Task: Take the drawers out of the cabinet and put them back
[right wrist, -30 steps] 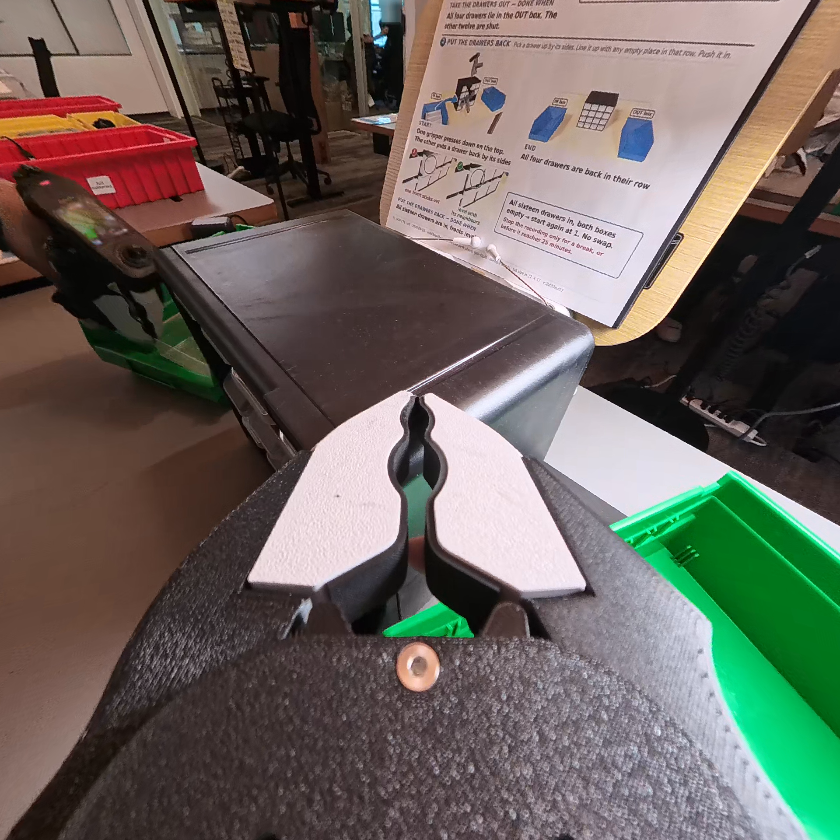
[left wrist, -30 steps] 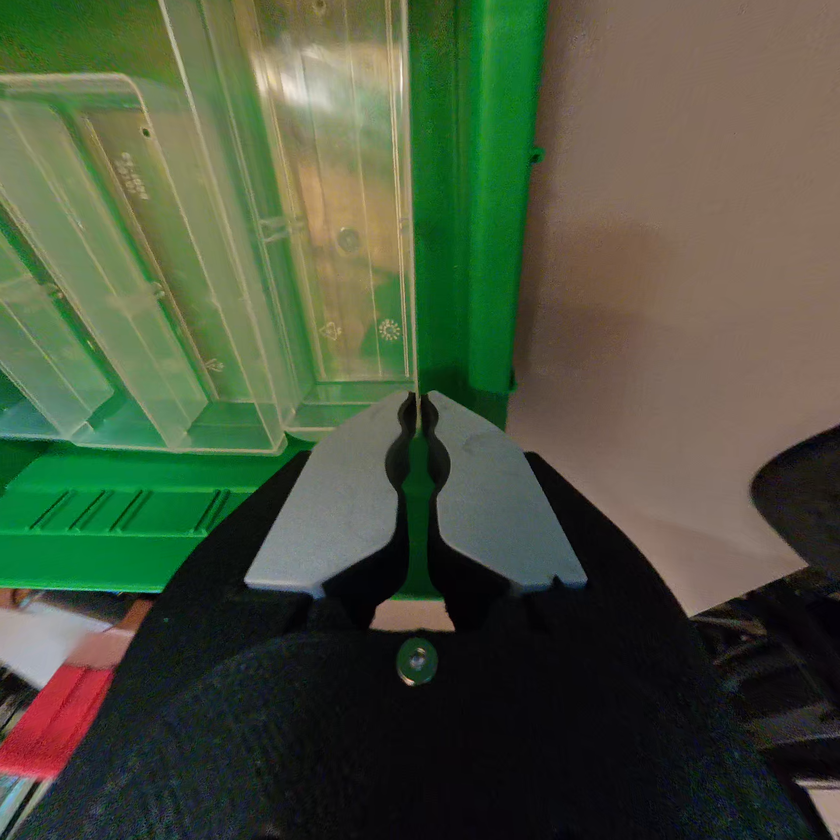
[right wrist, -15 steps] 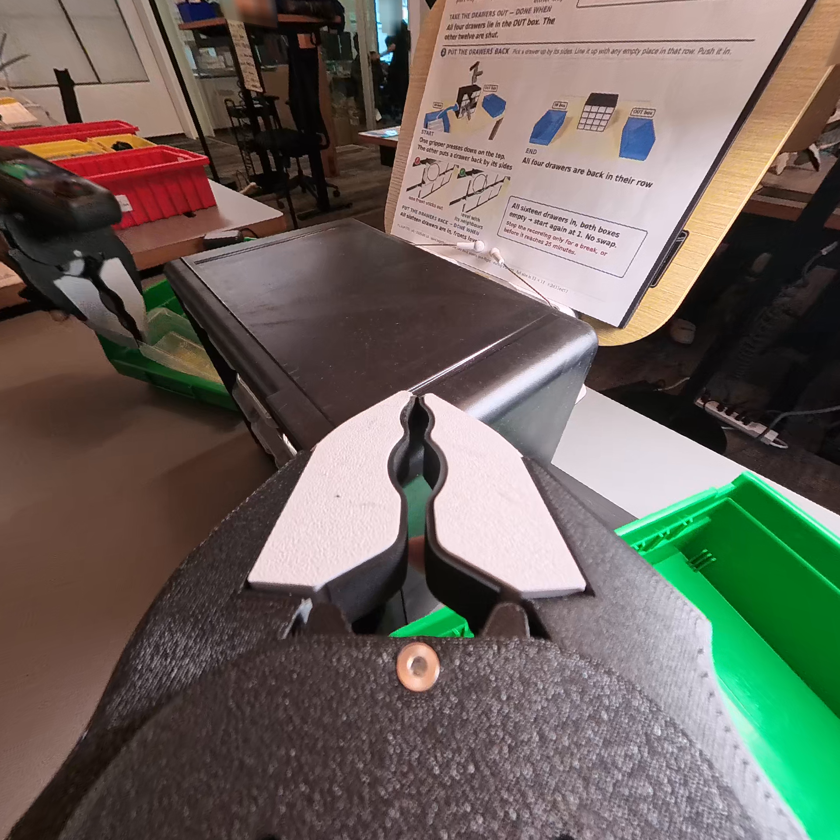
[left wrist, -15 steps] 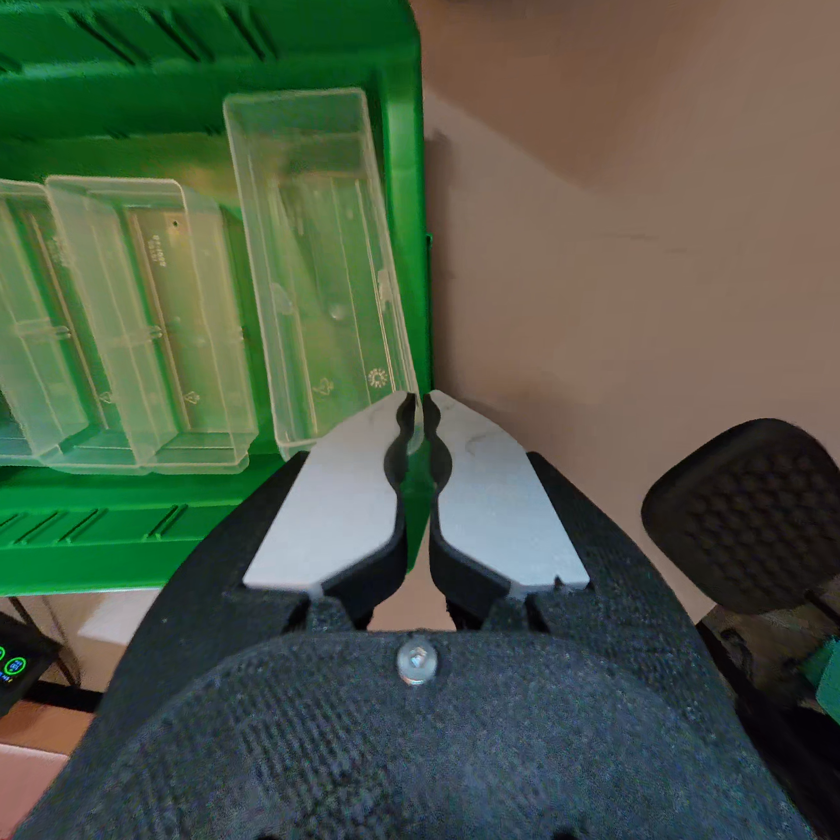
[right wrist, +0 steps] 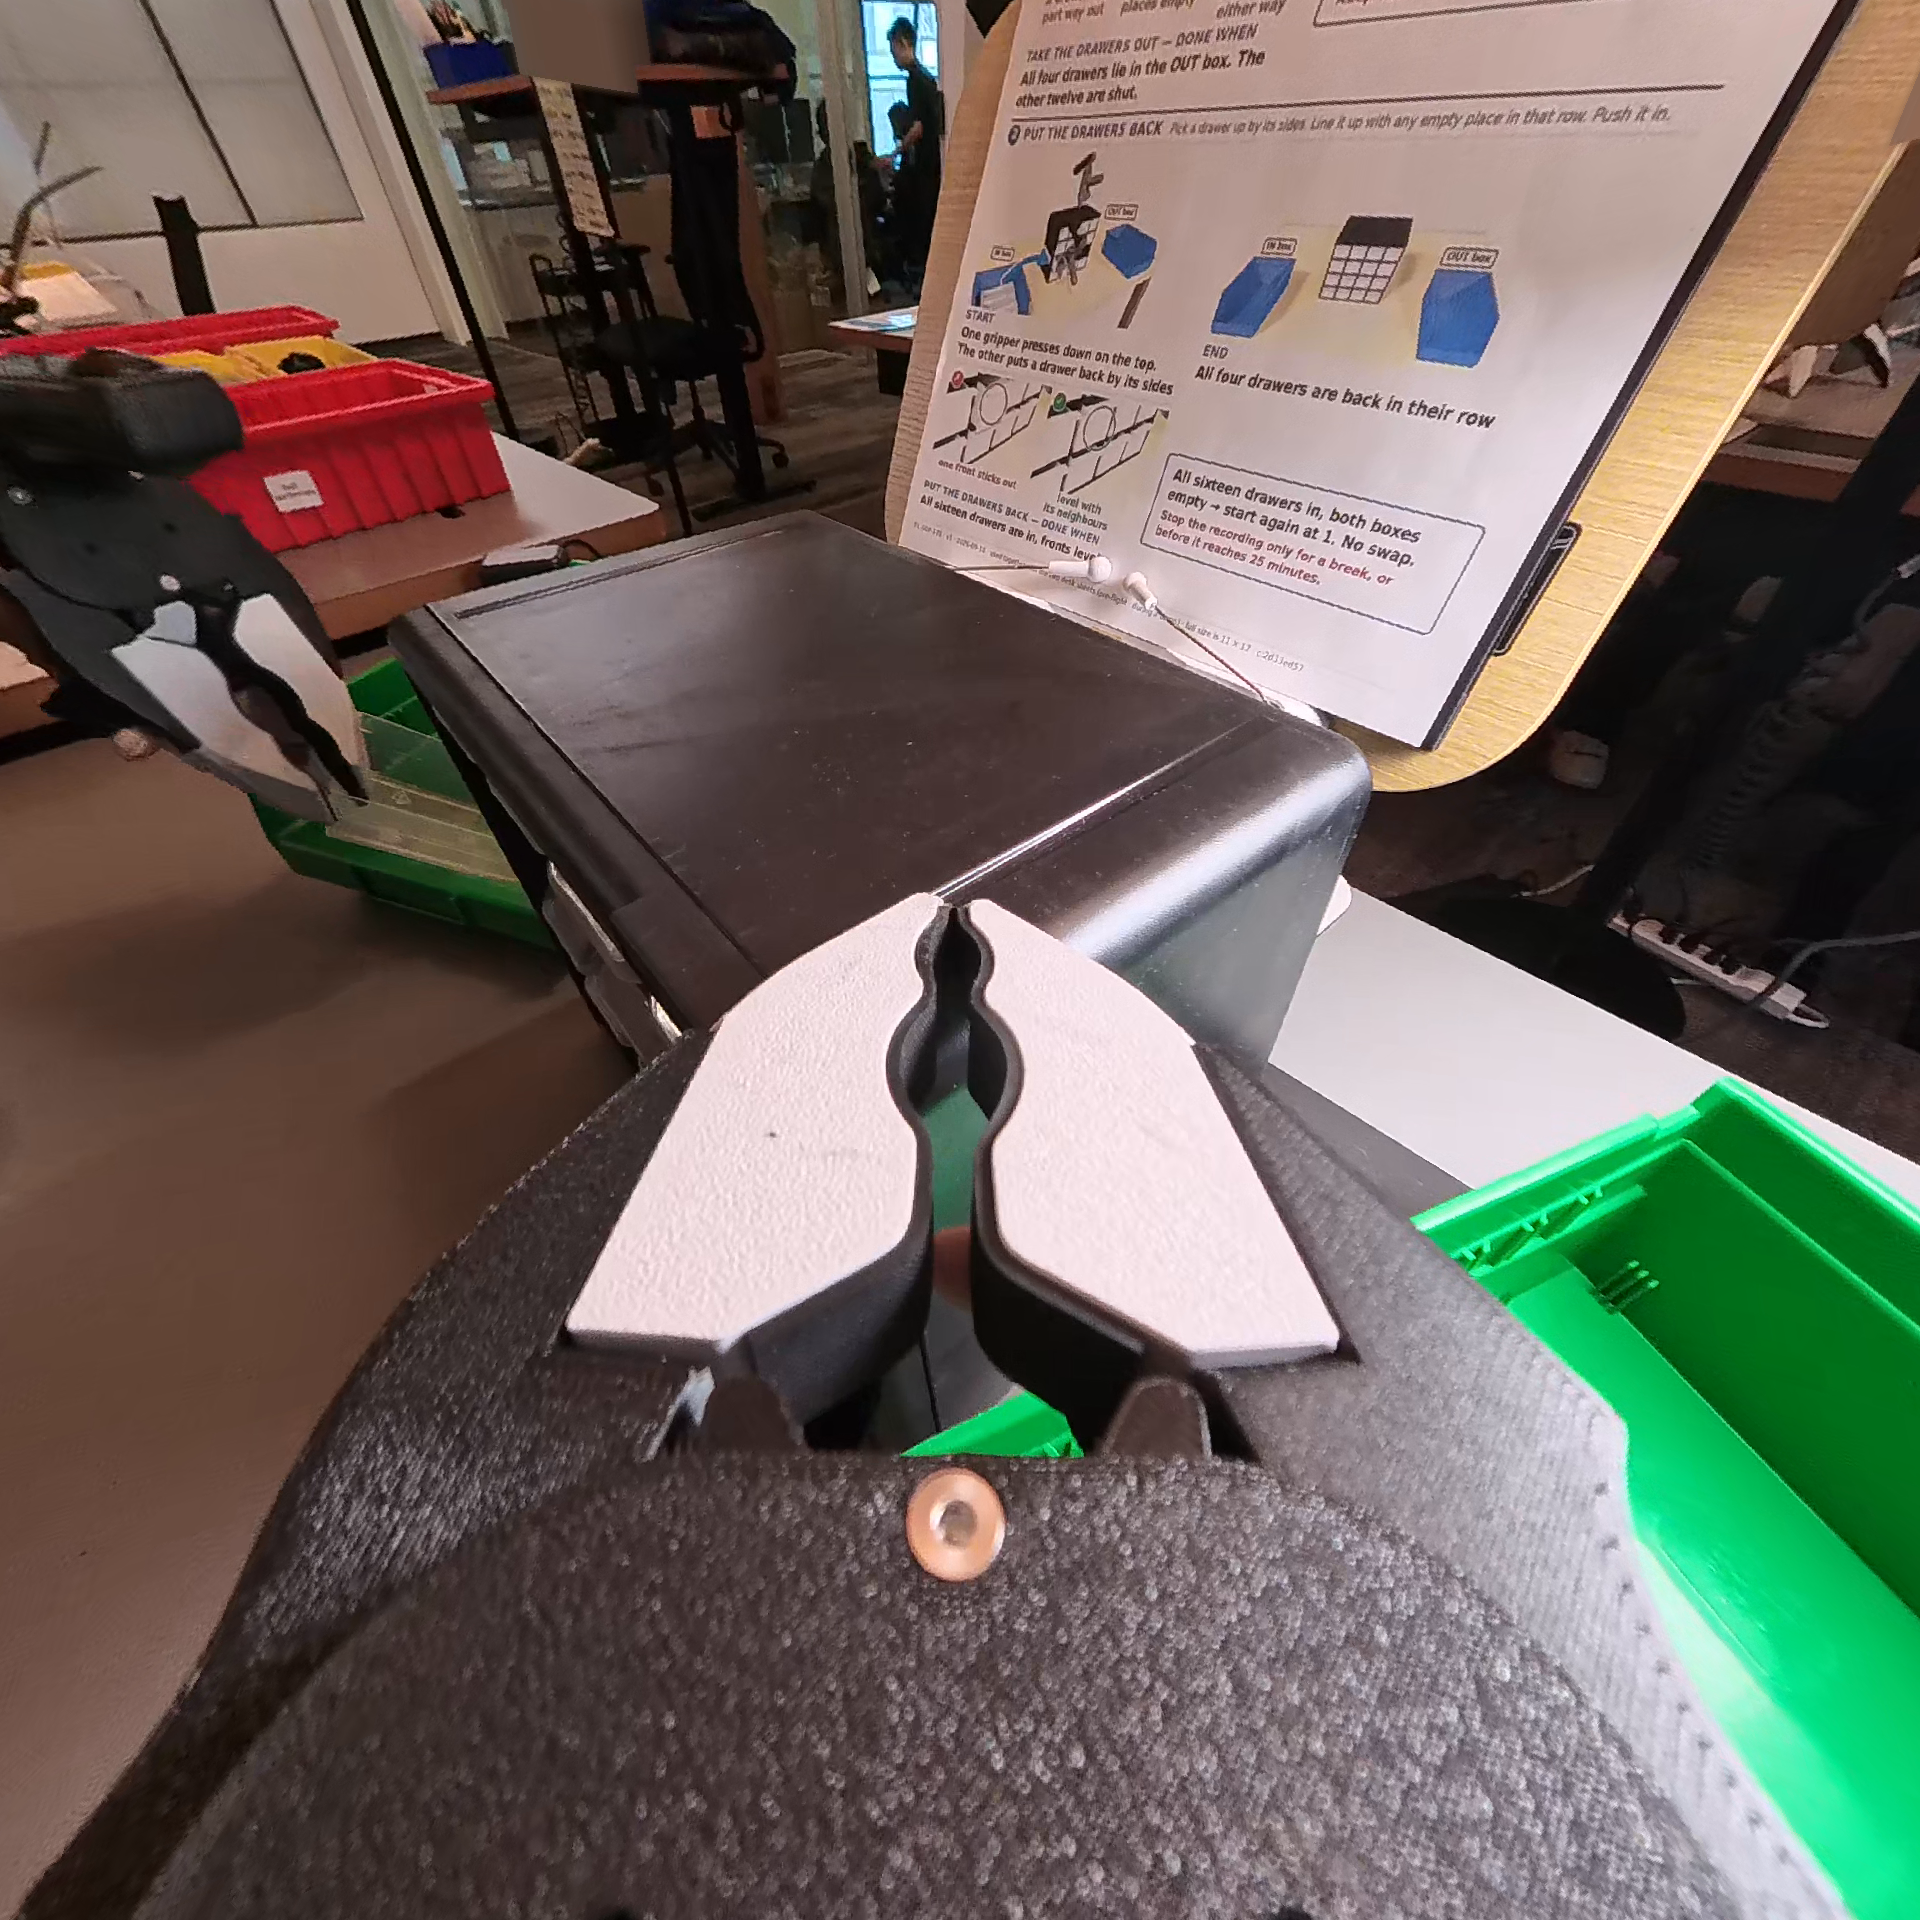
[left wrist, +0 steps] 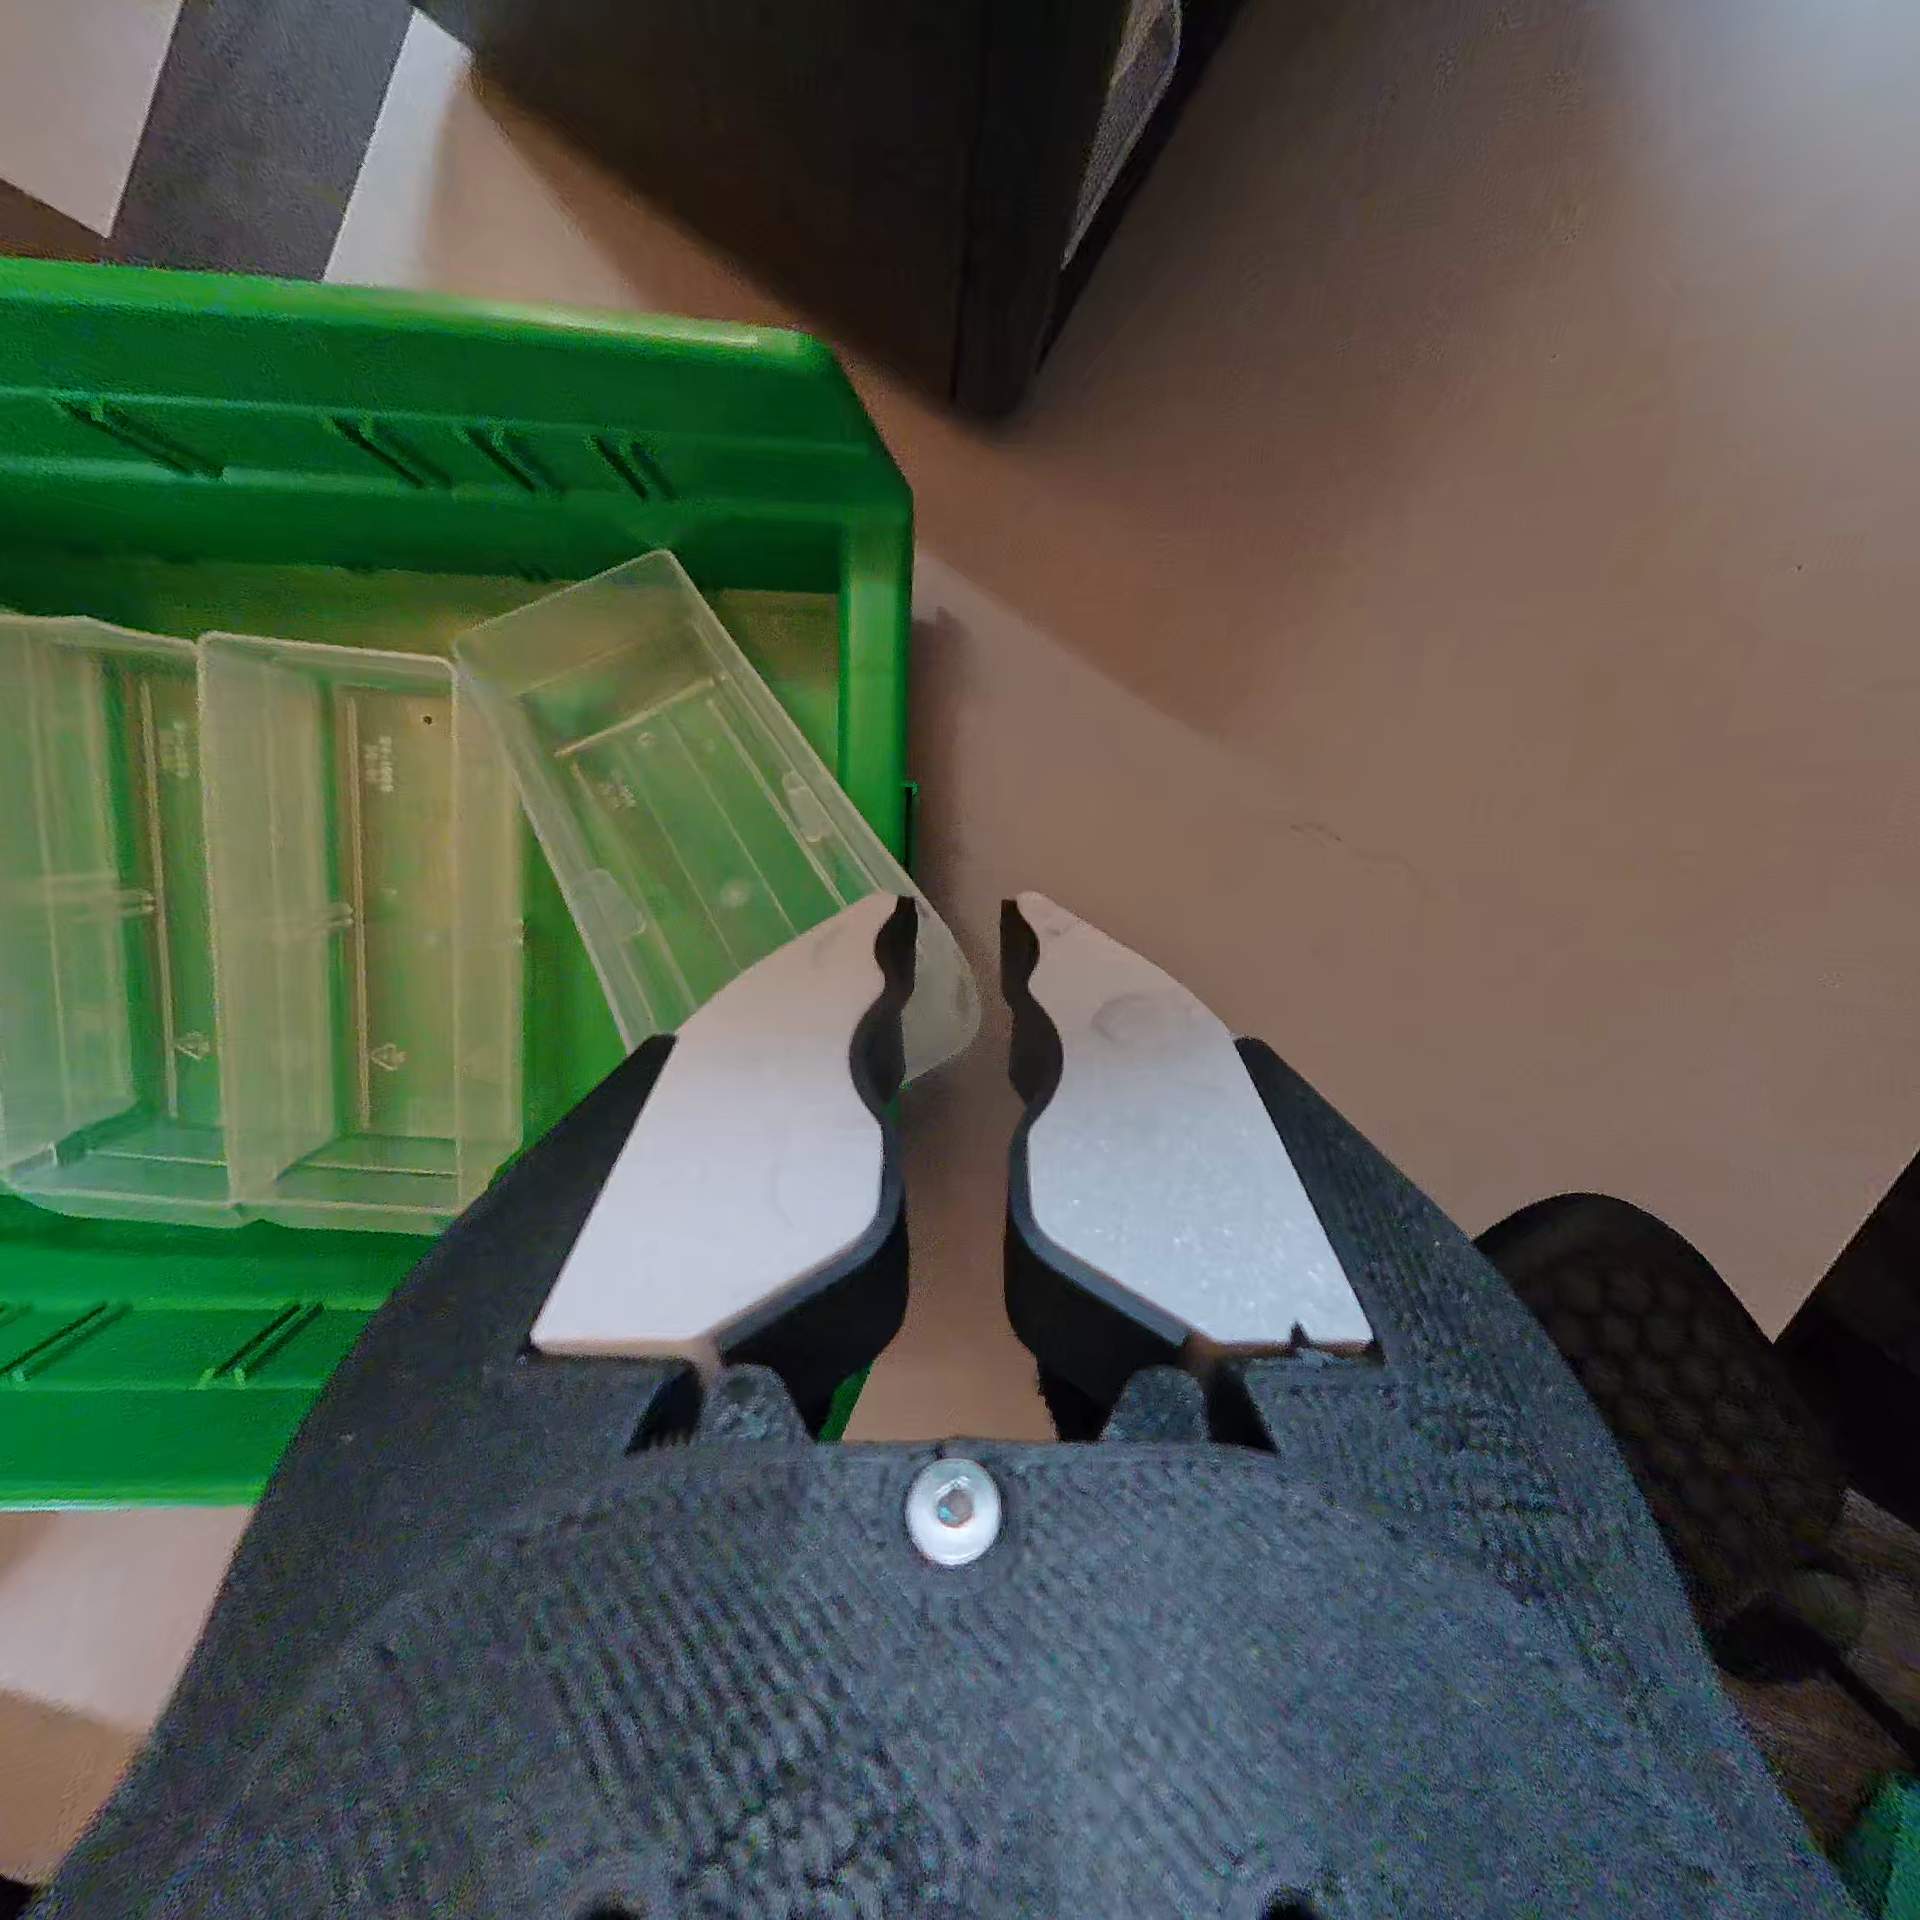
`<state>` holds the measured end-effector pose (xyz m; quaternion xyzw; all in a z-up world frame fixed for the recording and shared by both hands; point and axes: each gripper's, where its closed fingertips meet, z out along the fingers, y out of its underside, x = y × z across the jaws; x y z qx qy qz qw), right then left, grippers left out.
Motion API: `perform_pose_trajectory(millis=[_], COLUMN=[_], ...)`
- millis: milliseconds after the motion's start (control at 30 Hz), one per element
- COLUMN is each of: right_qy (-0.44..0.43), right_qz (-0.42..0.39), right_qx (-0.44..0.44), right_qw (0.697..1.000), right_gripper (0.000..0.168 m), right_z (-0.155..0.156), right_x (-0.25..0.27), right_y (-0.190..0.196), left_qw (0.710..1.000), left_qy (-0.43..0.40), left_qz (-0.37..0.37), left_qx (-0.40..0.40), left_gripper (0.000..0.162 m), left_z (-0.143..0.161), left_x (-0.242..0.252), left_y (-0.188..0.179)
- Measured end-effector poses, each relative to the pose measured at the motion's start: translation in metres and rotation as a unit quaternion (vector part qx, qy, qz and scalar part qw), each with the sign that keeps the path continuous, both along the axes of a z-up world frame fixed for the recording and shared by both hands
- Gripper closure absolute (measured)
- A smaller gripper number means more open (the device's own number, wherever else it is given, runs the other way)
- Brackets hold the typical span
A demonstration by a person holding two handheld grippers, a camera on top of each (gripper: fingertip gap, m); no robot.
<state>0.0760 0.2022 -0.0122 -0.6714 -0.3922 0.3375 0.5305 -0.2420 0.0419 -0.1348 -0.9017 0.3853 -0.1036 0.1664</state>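
Observation:
In the left wrist view my left gripper (left wrist: 956,909) is open above the right wall of a green bin (left wrist: 416,416). A clear plastic drawer (left wrist: 686,800) lies tilted in the bin, its near corner between my fingers, against the left one. Two more clear drawers (left wrist: 343,935) lie flat to its left. The black cabinet (right wrist: 831,707) stands on the table; its corner shows in the left wrist view (left wrist: 779,156). My right gripper (right wrist: 951,914) is shut and empty over the cabinet's near top edge. The left gripper also shows in the right wrist view (right wrist: 322,790).
A second green bin (right wrist: 1766,1351), with nothing in the part that shows, stands at the right of the cabinet. An instruction board (right wrist: 1351,312) leans behind the cabinet. Red bins (right wrist: 353,436) sit on a far table. A black padded object (left wrist: 1683,1455) lies at the table's edge.
My left gripper has risen with the clear drawer and then opened; the drawer now lies tilted in the bin. The right gripper has barely moved.

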Motion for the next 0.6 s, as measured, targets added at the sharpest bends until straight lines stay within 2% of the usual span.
perform_pose_trajectory(millis=[167, 333, 400, 500, 600], right_qy=[0.002, 0.011, 0.013, 0.014, 0.016], right_qz=[0.002, 0.007, 0.008, 0.009, 0.01], right_qx=[-0.001, -0.007, -0.008, -0.009, -0.009], right_qw=[1.0, 1.0, 1.0, 1.0, 1.0], right_gripper=[0.168, 0.168, 0.168, 0.168, 0.168], right_z=[0.0, 0.0, 0.0, 0.0, 0.0], right_x=[0.0, 0.0, 0.0, 0.0, 0.0], right_y=[0.0, 0.0, 0.0, 0.0, 0.0], left_qw=[0.999, 0.993, 0.99, 0.989, 0.994], left_qy=[0.015, 0.08, 0.103, 0.123, 0.093], left_qz=[-0.045, -0.092, -0.098, -0.086, -0.056], left_qx=[0.017, -0.007, -0.014, 0.002, 0.008], left_gripper=[0.142, 0.138, 0.142, 0.158, 0.159], left_z=[0.002, -0.009, -0.013, -0.014, -0.007], left_x=[0.007, -0.004, -0.009, -0.016, -0.013], left_y=[-0.006, -0.018, -0.02, -0.015, -0.01])
